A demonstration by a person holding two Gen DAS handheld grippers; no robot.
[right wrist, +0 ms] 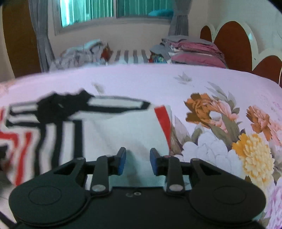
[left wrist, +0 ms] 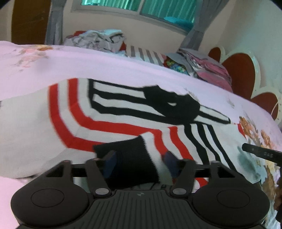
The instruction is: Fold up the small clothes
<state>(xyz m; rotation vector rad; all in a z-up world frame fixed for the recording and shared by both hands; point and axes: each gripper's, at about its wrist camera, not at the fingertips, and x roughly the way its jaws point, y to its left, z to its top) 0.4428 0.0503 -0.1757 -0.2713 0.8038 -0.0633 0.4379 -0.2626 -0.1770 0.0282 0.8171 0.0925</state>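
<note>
Nearest the left wrist camera, the left tool (left wrist: 140, 163) stands with its jaws spread, a black cuff (left wrist: 126, 158) of the sweater (left wrist: 109, 116) lying between the blue pads (left wrist: 110, 163) without being pinched. The sweater (white knit with red and black stripes and a black collar) lies spread on the bed (left wrist: 88, 63), its sleeve folded in over the body toward the near edge. In the right wrist view the right tool (right wrist: 137, 162) hovers over the sweater's white right part (right wrist: 126, 133), jaws partly apart with nothing gripped between them; its tip also shows at the right edge of the left view (left wrist: 260, 153). Just right of the garment the bedsheet carries large printed flowers (right wrist: 246, 141) in orange, yellow and white. At the far side of the bed sit a crumpled heap of clothes (right wrist: 82, 52) on the left and a folded stack of pink and grey cloth (right wrist: 192, 51) on the right, beside the scalloped headboard (right wrist: 234, 44). A window (right wrist: 114, 10) with grey curtains lies beyond.
</note>
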